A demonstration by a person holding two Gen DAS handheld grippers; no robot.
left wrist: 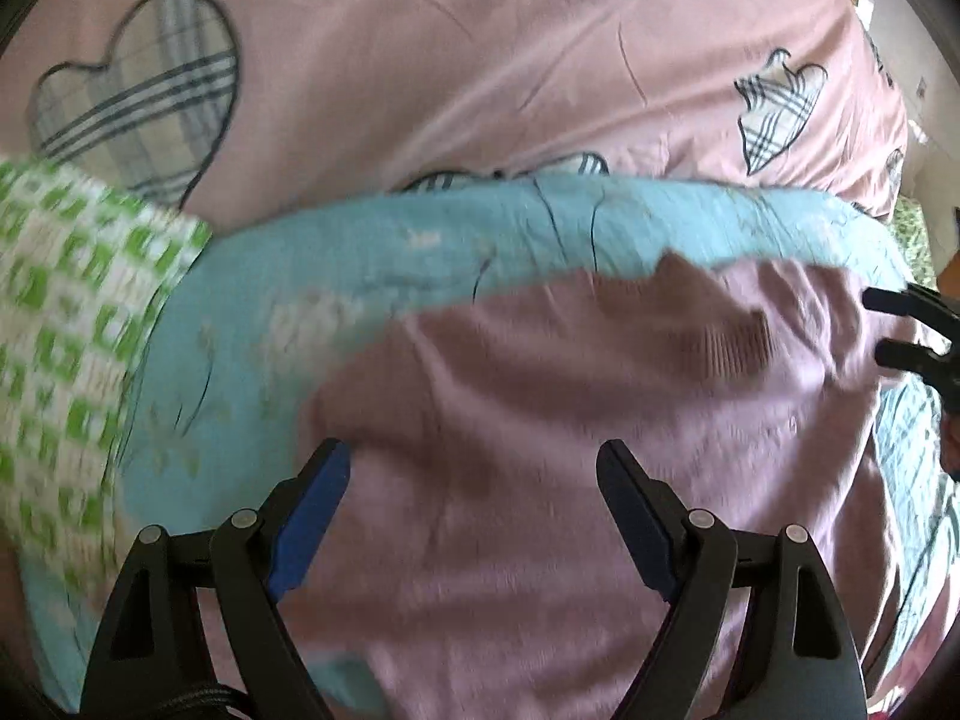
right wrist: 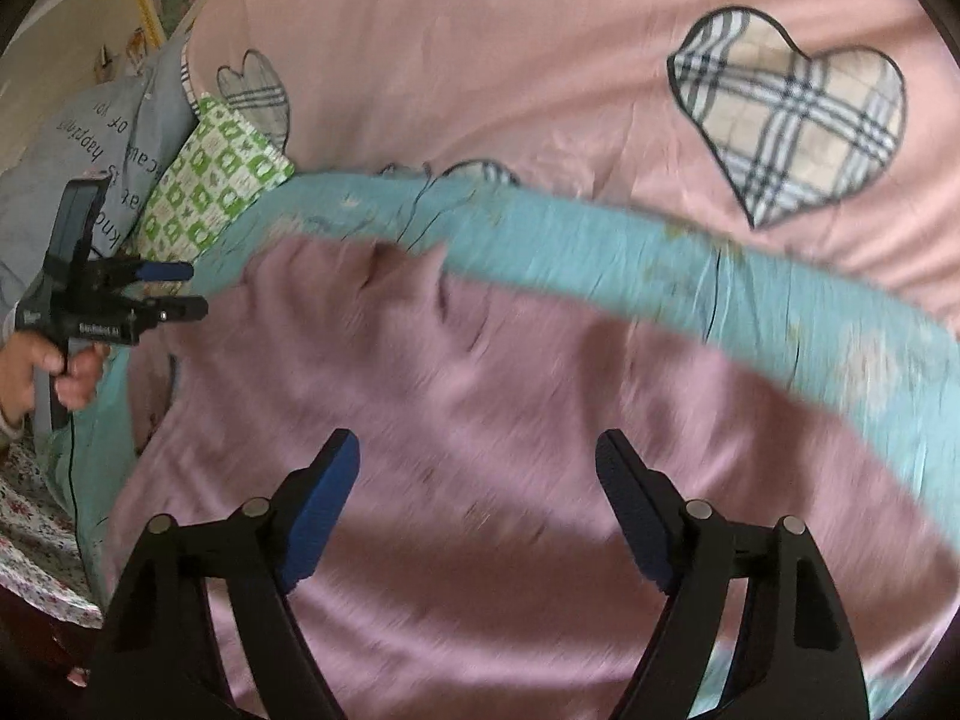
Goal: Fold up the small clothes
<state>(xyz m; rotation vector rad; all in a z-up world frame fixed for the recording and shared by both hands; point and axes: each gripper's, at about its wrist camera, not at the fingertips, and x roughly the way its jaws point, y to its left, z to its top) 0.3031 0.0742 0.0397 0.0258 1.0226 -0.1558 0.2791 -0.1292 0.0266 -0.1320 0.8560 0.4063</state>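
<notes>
A mauve-pink small garment [left wrist: 570,420] lies spread flat on a light blue cloth [left wrist: 372,252] on the bed; it also shows in the right wrist view [right wrist: 480,420]. My left gripper [left wrist: 474,468] is open and empty, hovering over the garment's near left part. My right gripper [right wrist: 477,456] is open and empty over the garment's near right part. Each gripper shows in the other's view: the right one [left wrist: 876,327] at the garment's right edge, the left one [right wrist: 195,288] at its left edge, both with jaws apart.
A pink bedspread [right wrist: 540,90] with plaid heart patches covers the bed beyond. A green-and-white patterned folded cloth [right wrist: 210,186] lies at the left by a grey printed pillow [right wrist: 90,138]. A floral fabric [right wrist: 30,540] is at the lower left.
</notes>
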